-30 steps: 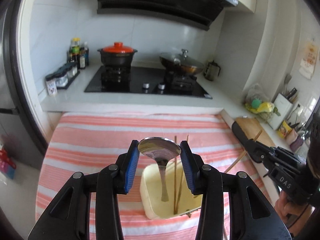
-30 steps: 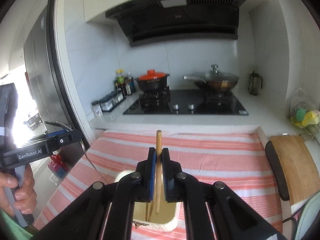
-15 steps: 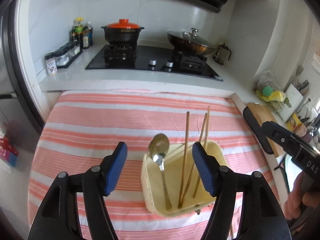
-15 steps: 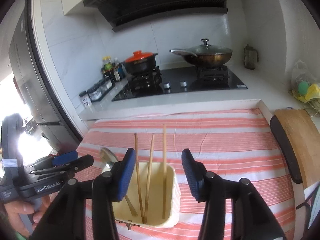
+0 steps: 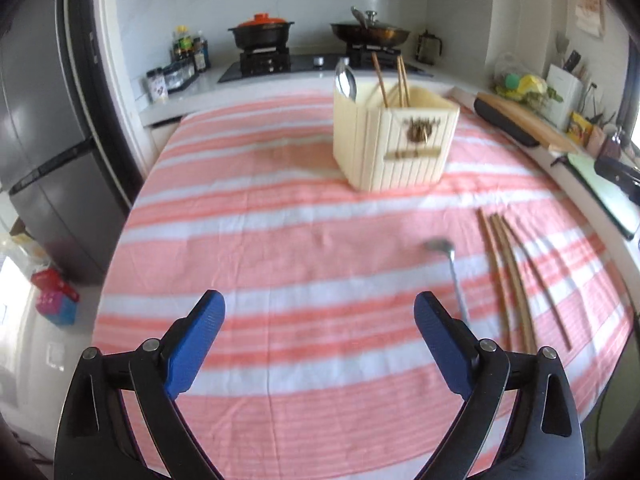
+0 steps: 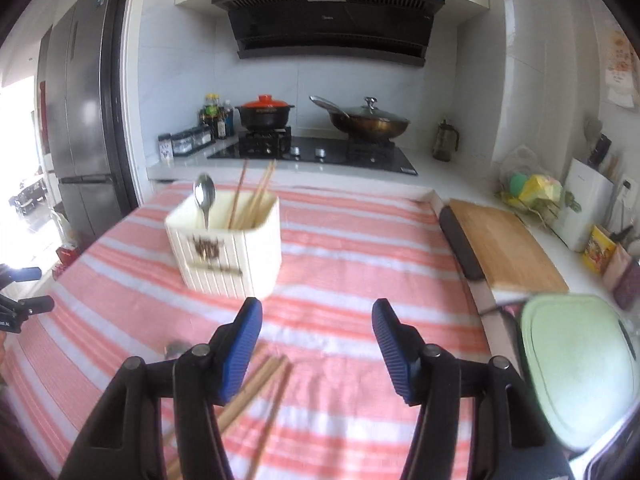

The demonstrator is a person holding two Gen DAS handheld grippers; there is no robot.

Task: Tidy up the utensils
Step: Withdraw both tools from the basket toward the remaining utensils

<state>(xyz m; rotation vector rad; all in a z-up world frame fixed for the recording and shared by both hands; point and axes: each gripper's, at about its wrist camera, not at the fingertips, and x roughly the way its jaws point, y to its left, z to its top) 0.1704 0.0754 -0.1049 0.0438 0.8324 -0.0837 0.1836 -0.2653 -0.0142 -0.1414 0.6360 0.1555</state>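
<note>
A table under a pink-and-white striped cloth (image 5: 280, 240) fills the kitchen, with a black hob (image 6: 320, 154), a red-lidded black pot (image 6: 265, 112) and a lidded wok (image 6: 370, 122) behind it. The cream ribbed plastic utensil holder (image 5: 394, 144) stands upright on the cloth, holding a steel spoon (image 5: 346, 80) and wooden chopsticks (image 5: 390, 78). The left gripper (image 5: 319, 342) hangs with jaws opening wide, nothing between them; the right gripper (image 6: 317, 348) is also opening and empty. Only the left view shows the loose spoon (image 5: 450, 268) lying whole beside the loose wooden chopsticks (image 5: 510, 276); only the right shows the pale green board (image 6: 580, 368).
</note>
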